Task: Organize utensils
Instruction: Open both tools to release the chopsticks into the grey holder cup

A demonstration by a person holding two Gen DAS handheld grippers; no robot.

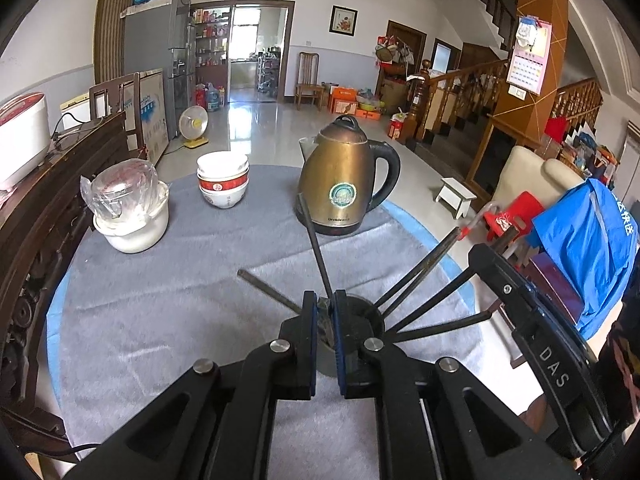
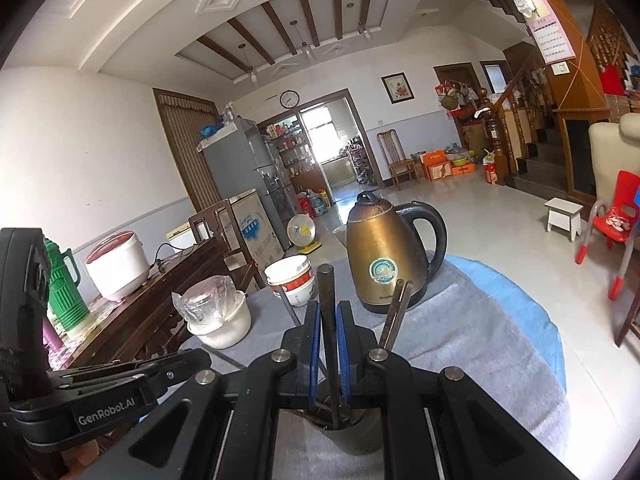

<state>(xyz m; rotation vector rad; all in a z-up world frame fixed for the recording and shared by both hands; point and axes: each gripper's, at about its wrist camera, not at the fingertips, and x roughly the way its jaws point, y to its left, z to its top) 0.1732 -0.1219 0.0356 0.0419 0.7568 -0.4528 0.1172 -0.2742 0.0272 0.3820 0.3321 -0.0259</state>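
Observation:
A dark round holder cup (image 1: 366, 316) stands on the grey cloth close under both grippers, with several dark chopsticks (image 1: 420, 276) fanning out of it to the right. My left gripper (image 1: 323, 298) is shut on one dark chopstick (image 1: 316, 240), which slants up toward the kettle. In the right wrist view my right gripper (image 2: 328, 308) is shut on another dark chopstick (image 2: 326, 292), which stands nearly upright over the same cup (image 2: 356, 436). Two more chopsticks (image 2: 396, 308) lean out to its right.
A brass kettle (image 1: 344, 184) stands behind the cup, stacked bowls (image 1: 222, 178) to its left, and a white pot with a wrapped glass jug (image 1: 128, 212) farther left. The grey cloth (image 1: 160, 300) covers the round table. A dark sideboard (image 1: 44, 208) with a rice cooker (image 1: 20, 140) borders the left.

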